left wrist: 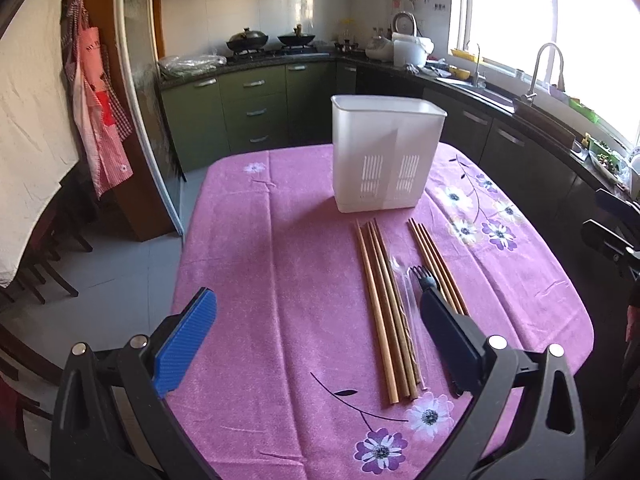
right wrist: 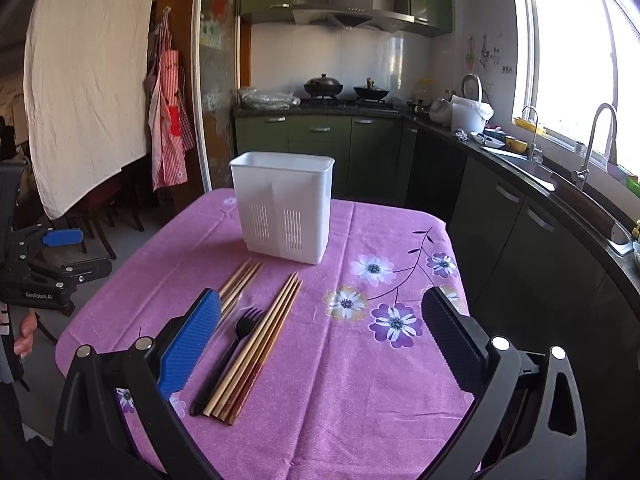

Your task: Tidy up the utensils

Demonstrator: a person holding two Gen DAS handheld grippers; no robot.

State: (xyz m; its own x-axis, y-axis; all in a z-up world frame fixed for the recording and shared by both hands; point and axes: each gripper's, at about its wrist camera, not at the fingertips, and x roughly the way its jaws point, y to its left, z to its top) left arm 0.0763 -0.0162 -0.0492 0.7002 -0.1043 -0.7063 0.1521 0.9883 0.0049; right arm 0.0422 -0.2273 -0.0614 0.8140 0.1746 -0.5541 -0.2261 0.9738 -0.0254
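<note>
Currently I am holding the left tongs (left wrist: pixel 316 344) released over the tabletop (left wrist: pixel 260 280). Rightward, two chopstick bundles (left wrist: pixel 384 312) are flanking a black fork (right wrist: pixel 236 348), all lying before the empty white holder (left wrist: pixel 384 160). The right tongs (right wrist: pixel 324 344) are likewise hanging released. Risk: thin, touching sticks are inviting a partial grab, scattering the rest.
</note>
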